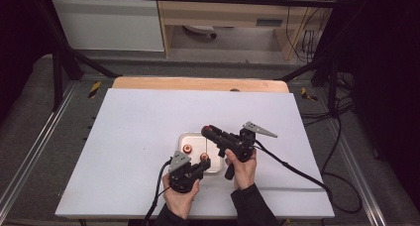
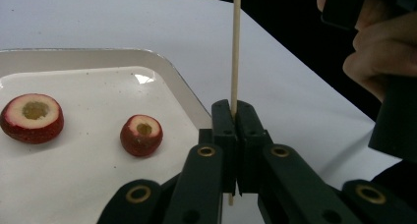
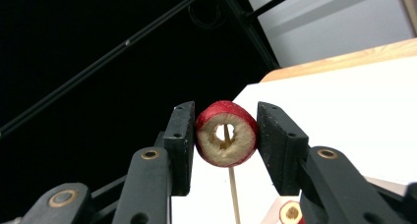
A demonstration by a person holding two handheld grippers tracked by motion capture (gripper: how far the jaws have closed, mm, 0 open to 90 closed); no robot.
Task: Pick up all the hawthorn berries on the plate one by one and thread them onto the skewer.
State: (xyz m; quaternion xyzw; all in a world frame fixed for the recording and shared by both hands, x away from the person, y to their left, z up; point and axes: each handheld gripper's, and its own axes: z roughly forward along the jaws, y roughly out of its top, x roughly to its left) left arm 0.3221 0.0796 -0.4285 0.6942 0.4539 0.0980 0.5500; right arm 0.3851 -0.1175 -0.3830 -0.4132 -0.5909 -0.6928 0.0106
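My left gripper [image 2: 235, 117] clamps the skewer [image 2: 236, 47] upright beside the tray [image 2: 98, 57]; my right gripper [image 3: 224, 135] grips a cored fruit ring [image 3: 226, 133] over its tip. I should keep hole and stick aligned, then press straight down.

Table: we are seeing the white table [image 1: 148, 117] lying evenly lit.
Surroundings: staying dim.
Tray: glare is glinting on the tray [image 2: 142, 78].
Jaws: blurring up close.

Dark sleeves are worn on both forearms. Each hand-held gripper, left [image 1: 202, 161] and right [image 1: 210, 131], is built of black linked jaws pinned with brass-ringed rivets, topped by a grey three-cornered plate and trailed by a black cable.
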